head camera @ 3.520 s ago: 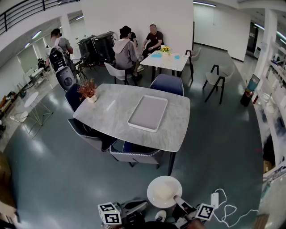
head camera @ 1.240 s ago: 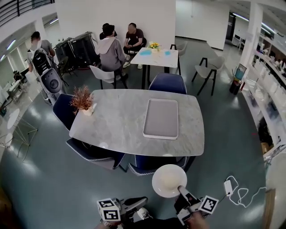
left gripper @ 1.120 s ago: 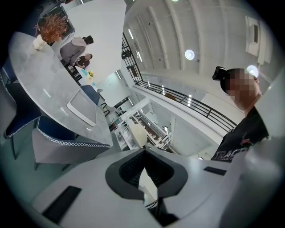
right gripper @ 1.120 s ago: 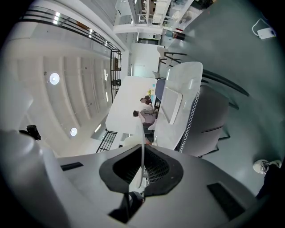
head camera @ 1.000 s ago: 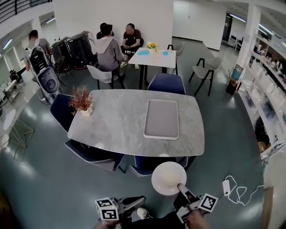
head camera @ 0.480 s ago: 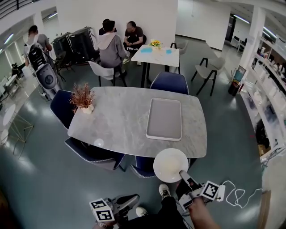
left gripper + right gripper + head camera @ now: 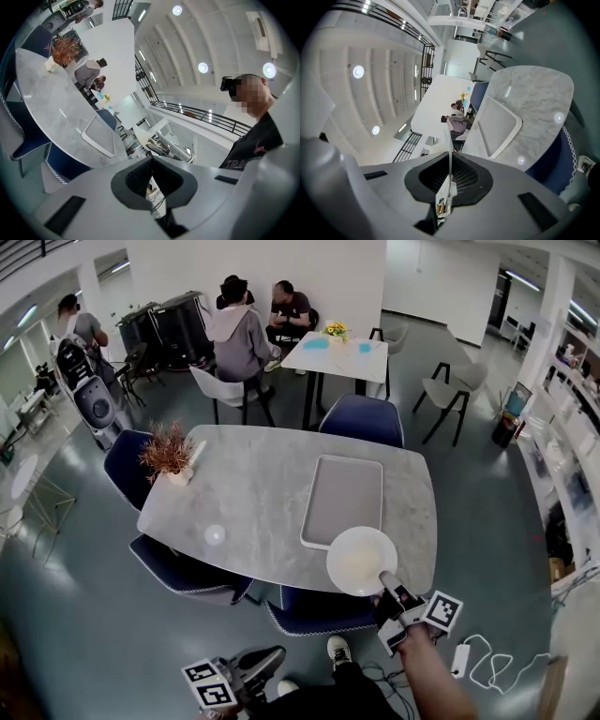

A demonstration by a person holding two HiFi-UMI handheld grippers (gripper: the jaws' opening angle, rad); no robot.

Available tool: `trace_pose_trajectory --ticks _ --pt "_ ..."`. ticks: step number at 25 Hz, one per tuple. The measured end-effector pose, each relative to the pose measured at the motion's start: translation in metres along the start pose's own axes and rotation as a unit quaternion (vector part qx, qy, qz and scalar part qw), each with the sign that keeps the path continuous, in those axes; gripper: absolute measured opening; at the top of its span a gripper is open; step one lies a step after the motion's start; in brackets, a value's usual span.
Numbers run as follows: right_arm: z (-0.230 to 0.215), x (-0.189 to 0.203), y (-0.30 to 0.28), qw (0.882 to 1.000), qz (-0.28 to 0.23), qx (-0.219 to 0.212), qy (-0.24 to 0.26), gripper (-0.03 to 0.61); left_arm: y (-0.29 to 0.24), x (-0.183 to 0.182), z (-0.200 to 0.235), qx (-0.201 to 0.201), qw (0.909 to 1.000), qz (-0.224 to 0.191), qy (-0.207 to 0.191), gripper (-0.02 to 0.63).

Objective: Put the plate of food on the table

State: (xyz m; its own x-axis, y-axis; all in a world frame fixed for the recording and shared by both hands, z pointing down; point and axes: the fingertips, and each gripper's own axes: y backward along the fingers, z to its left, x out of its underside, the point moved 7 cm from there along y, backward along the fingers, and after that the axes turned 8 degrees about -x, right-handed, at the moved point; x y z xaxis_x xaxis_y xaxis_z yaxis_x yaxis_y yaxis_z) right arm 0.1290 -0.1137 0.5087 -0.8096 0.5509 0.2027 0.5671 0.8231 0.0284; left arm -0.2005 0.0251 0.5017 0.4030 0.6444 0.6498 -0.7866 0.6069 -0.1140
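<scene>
A white plate (image 7: 360,559) with pale food on it hangs over the near edge of the grey marble table (image 7: 246,489), and it overlaps the near corner of a grey tray (image 7: 343,497). My right gripper (image 7: 386,585) is shut on the plate's near rim. In the right gripper view the plate (image 7: 450,138) shows edge-on as a thin white line between the jaws of the right gripper (image 7: 450,158). My left gripper (image 7: 266,660) hangs low by my legs, away from the table. In the left gripper view the left gripper (image 7: 151,160) is shut on nothing.
Blue chairs (image 7: 315,611) stand around the table, one just below the plate. A dried plant in a pot (image 7: 169,452) sits at the table's far left. Several people sit at a white table (image 7: 337,352) behind. A power strip with cable (image 7: 459,660) lies on the floor to the right.
I have come closer to the table. The right gripper has carried the plate forward from over the floor to over the table's near edge. The left gripper stayed low.
</scene>
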Motion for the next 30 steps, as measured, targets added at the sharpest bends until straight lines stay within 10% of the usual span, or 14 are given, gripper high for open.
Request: trace_pose_trajectory --ticks 14,30 --pt "-0.107 -0.109 -0.120 0.997 0.027 0.070 -0.017 0.020 -0.062 -0.016 0.021 -0.072 0.9965 -0.036 0.025 0.006" --pt "-0.214 -0.137 -0.222 0.985 0.065 0.154 -0.046 0.020 -0.077 -0.010 0.024 -0.169 0.9792 -0.094 0.062 0.005"
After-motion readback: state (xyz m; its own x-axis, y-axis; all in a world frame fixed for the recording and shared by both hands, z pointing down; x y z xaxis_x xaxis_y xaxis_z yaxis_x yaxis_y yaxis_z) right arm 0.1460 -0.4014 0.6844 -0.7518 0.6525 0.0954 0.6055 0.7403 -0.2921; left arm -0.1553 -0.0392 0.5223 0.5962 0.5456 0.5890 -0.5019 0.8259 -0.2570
